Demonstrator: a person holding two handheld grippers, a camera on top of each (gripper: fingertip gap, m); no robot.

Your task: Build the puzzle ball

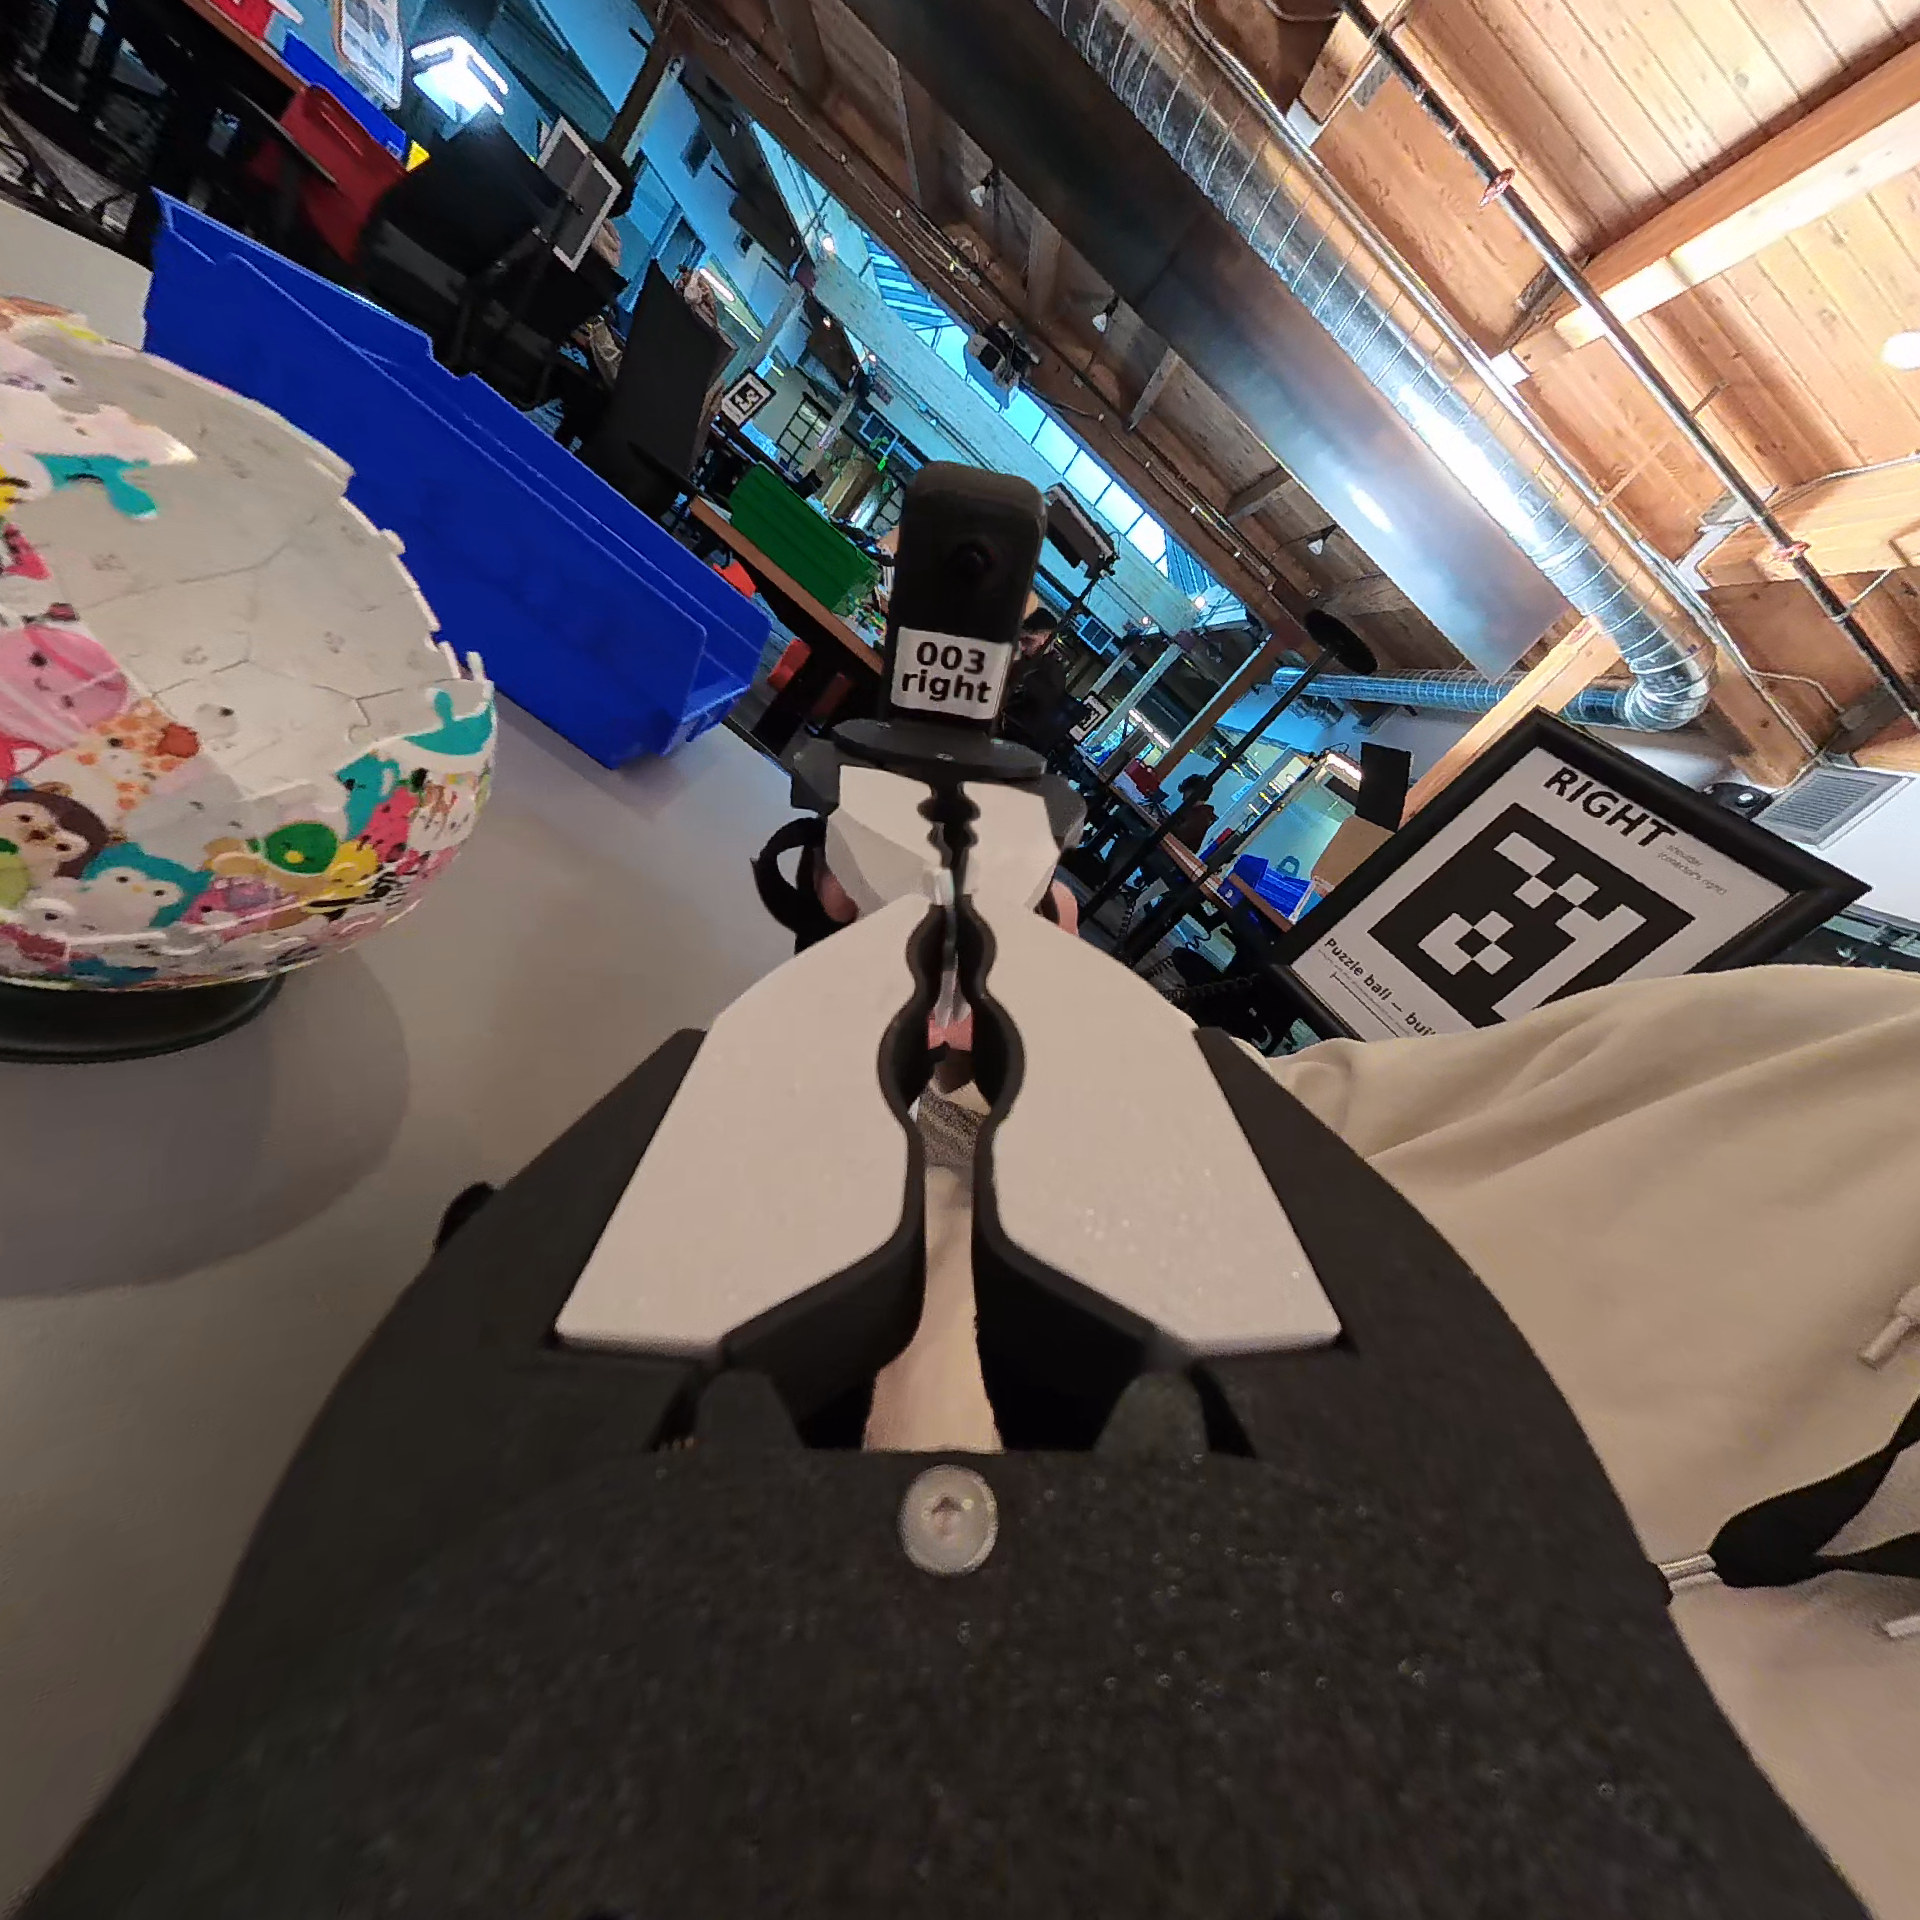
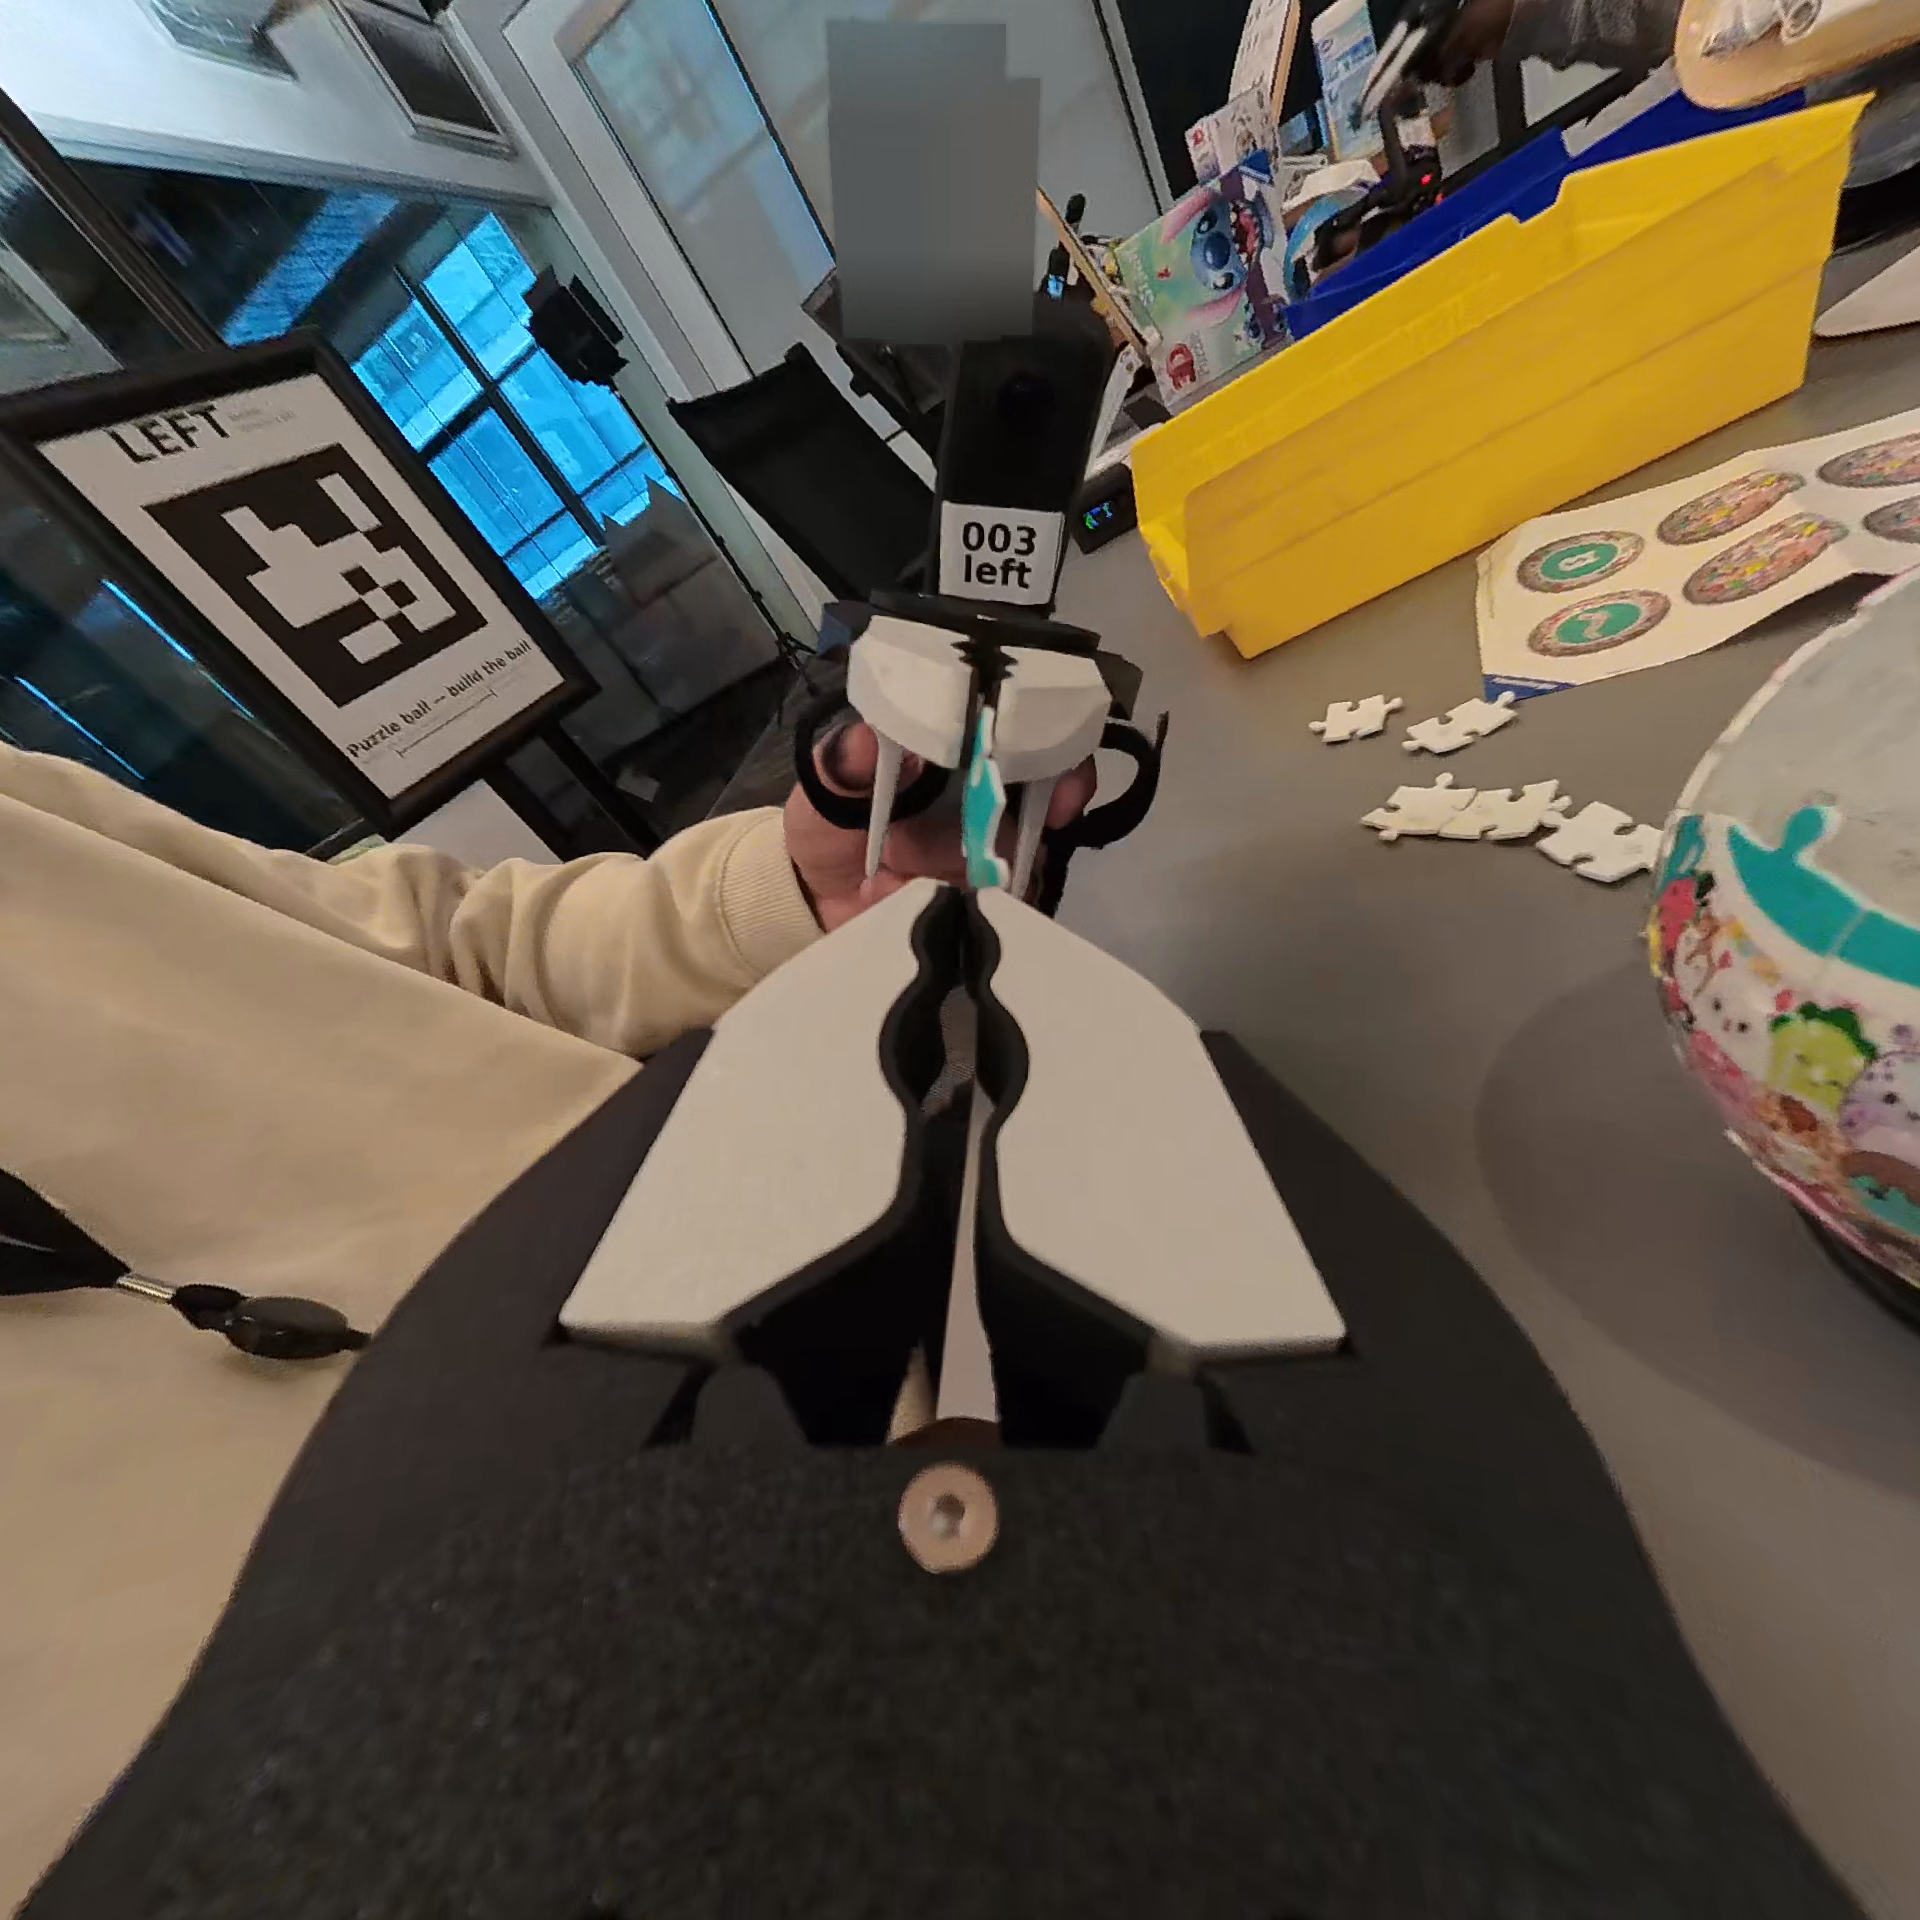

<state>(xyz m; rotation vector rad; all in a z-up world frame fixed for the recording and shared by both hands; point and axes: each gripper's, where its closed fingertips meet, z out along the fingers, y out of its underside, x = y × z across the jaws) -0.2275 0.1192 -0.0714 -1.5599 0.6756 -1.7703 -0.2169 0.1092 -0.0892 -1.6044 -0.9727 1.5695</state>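
Puzzle ball (image 1: 208, 665) sits on a dark stand at 9 o'clock in the left wrist view and at 3 o'clock in the right wrist view (image 2: 1808, 997), partly built, with a jagged open rim.

Both grippers meet tip to tip above the grey table (image 2: 1299, 935). The right gripper (image 2: 961, 920) is pinched closed on the lower edge of a teal puzzle piece (image 2: 982, 821). The left gripper (image 1: 951, 920) also appears closed on the same piece, seen edge-on as a thin white sliver (image 1: 945, 883).

This reads as a handover or regrip. Procedure:
1. Keep one gripper clamped until the other has a firm hold.
2. Grip the body of the piece and leave its tabs free.
3. Orient the printed face outward before approaching the rim.

Loose white pieces (image 2: 1496, 816) lie at 2 o'clock in the right wrist view, near a yellow bin (image 2: 1455, 457).
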